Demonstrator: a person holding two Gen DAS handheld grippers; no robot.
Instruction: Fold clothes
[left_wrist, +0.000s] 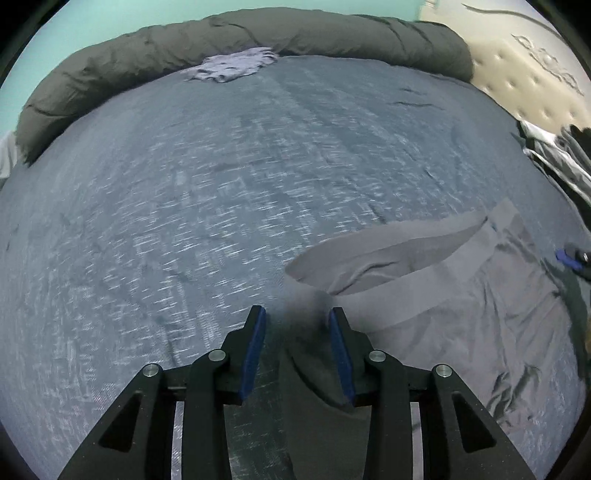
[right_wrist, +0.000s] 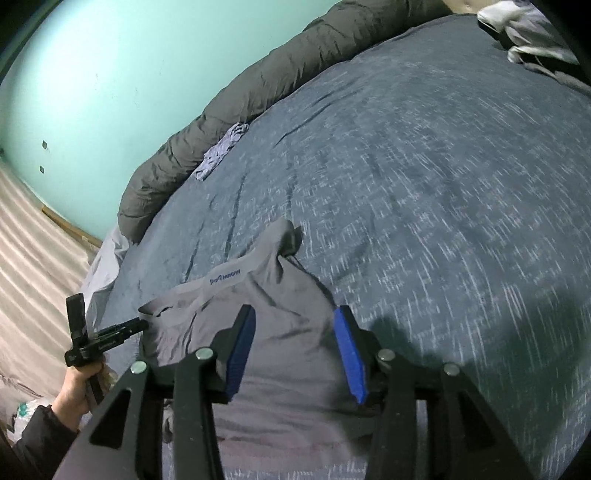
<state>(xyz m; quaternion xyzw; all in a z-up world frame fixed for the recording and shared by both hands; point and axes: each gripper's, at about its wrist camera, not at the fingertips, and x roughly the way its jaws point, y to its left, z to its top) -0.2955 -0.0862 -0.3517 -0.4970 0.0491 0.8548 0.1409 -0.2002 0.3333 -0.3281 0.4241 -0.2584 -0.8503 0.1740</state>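
Blue-grey bedspread (left_wrist: 221, 184) fills most of both views, rolled dark duvet (left_wrist: 147, 48) along the top, mint wall (right_wrist: 92, 74) upper left. Grey underwear (right_wrist: 277, 332) lies lower centre. Left gripper (left_wrist: 297, 317) and right gripper (right_wrist: 295, 317) both gape wide, holding nothing.

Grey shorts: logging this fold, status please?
Left claw open at the grey shorts waistband. Right claw open above them. Shorts lie rumpled, unfolded on the bed. Nothing in the way.
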